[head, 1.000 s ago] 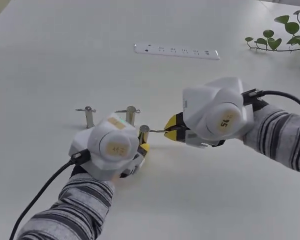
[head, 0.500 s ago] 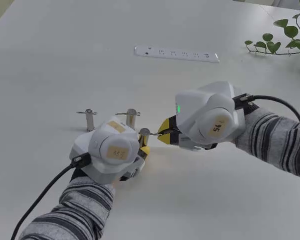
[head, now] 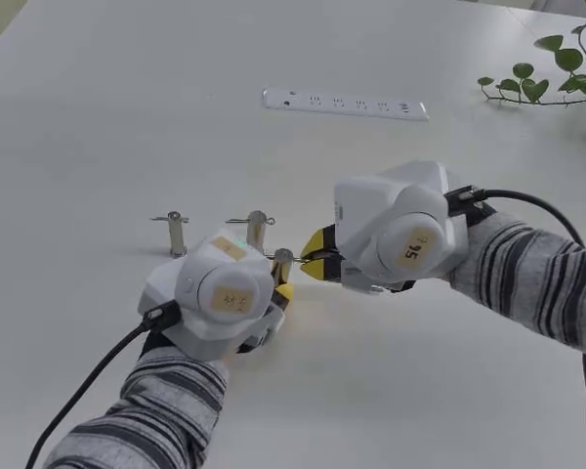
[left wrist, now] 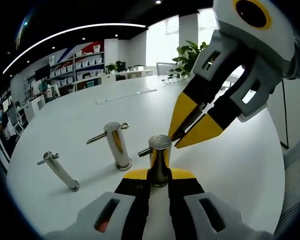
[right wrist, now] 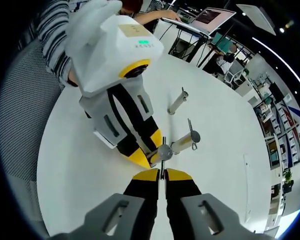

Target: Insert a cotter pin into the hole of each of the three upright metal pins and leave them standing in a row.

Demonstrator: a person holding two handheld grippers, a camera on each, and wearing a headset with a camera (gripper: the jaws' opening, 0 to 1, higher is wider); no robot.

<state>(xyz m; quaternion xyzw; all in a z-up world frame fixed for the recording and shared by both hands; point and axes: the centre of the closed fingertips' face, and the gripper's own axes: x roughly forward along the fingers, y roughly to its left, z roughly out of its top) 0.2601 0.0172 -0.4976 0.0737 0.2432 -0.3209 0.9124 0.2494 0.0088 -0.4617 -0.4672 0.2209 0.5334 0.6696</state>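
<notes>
The left gripper (left wrist: 159,175) is clamped on the foot of the third short upright steel pin (left wrist: 160,160). I judge this keeps the pin from tipping or turning while its cross-hole faces three o'clock in the head view. From that side the right gripper (head: 308,266), jaws almost together, pinches the thin wire cotter pin (left wrist: 144,151) level with the hole, and its tip pokes out at nine o'clock. On the white table (head: 127,117), the middle fitted pin (head: 257,228) stands at eleven o'clock and the far fitted pin (head: 177,233) at ten, forming the row.
</notes>
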